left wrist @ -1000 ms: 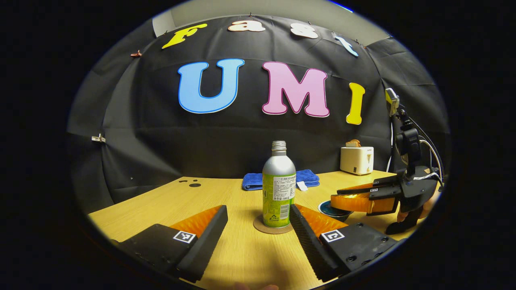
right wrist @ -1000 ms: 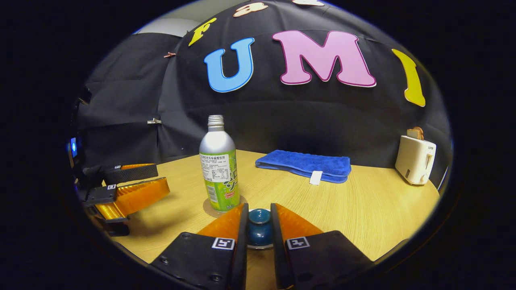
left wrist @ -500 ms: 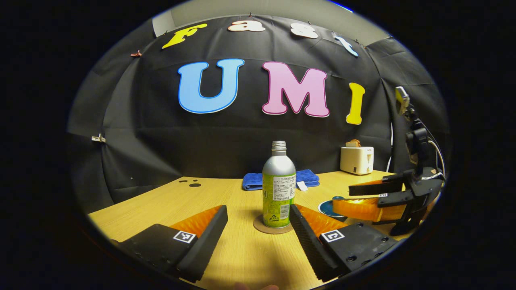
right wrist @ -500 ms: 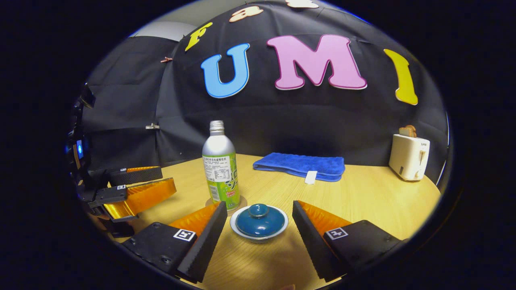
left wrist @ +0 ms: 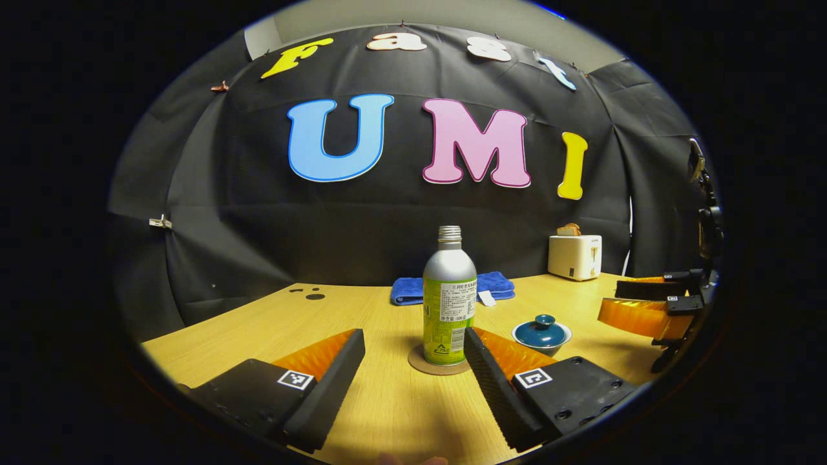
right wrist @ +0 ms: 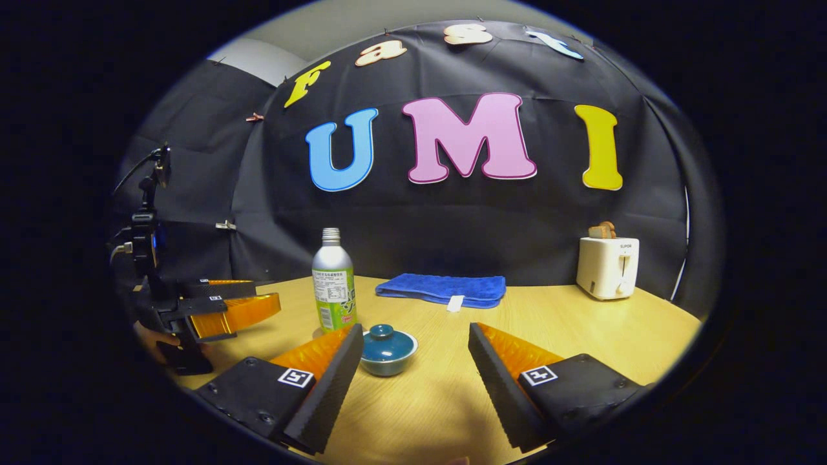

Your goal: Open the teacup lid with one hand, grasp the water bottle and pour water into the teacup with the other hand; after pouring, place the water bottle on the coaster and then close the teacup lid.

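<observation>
Nothing left to do, by the look: teacup (right wrist: 387, 352) lidded, lid (left wrist: 543, 324) seated, just right of water bottle (left wrist: 449, 297) upright on coaster (left wrist: 439, 367). Left gripper (left wrist: 413, 361) and right gripper (right wrist: 413, 361) both gaping, holding nothing.

Square black-and-white tags and small screws are carried on the black bodies of the left gripper (left wrist: 413, 349) and right gripper (right wrist: 413, 349).
</observation>
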`<state>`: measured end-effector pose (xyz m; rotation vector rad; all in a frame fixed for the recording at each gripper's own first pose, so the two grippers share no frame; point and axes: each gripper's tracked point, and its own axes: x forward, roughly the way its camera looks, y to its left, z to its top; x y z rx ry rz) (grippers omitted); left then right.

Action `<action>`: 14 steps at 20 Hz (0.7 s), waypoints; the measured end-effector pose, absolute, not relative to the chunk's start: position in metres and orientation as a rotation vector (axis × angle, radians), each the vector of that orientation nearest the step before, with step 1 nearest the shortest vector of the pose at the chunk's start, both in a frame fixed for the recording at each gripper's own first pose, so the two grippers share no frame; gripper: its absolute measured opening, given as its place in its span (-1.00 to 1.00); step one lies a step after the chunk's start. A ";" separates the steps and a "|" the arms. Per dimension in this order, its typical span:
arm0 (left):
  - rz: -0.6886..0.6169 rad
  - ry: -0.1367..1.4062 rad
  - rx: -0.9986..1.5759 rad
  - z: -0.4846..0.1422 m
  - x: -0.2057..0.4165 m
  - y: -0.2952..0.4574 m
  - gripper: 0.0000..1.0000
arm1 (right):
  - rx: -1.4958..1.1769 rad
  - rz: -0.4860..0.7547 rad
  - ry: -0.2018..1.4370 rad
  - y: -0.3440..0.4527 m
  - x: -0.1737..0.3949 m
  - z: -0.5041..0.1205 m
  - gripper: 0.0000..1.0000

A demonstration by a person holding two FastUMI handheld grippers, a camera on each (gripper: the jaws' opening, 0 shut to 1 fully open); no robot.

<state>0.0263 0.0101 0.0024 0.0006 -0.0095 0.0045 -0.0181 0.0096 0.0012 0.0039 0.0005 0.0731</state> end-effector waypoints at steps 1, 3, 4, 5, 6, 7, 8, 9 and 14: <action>0.005 -0.009 0.001 0.001 0.027 0.010 0.94 | 0.004 0.054 -0.002 0.003 -0.022 0.002 1.00; -0.003 -0.010 0.001 0.002 0.027 0.007 0.94 | 0.004 0.026 -0.003 -0.006 -0.028 0.002 1.00; -0.005 -0.009 0.001 0.002 0.027 0.006 0.94 | 0.003 0.015 -0.005 -0.008 -0.030 0.003 1.00; -0.004 -0.010 0.001 0.002 0.028 0.007 0.94 | 0.003 0.012 -0.002 -0.008 -0.030 0.003 1.00; -0.002 -0.010 0.001 0.002 0.028 0.007 0.94 | 0.001 0.012 -0.004 -0.008 -0.030 0.003 1.00; 0.000 -0.010 0.001 0.002 0.028 0.006 0.94 | 0.003 0.011 -0.002 -0.009 -0.030 0.003 0.99; 0.000 -0.009 0.001 0.002 0.028 0.006 0.94 | 0.001 0.010 -0.004 -0.008 -0.029 0.003 0.99; -0.001 -0.009 0.001 0.002 0.029 0.005 0.94 | 0.002 0.010 -0.003 -0.008 -0.029 0.002 0.99; -0.001 -0.010 0.001 0.002 0.029 0.004 0.94 | 0.002 0.010 -0.003 -0.008 -0.029 0.003 0.99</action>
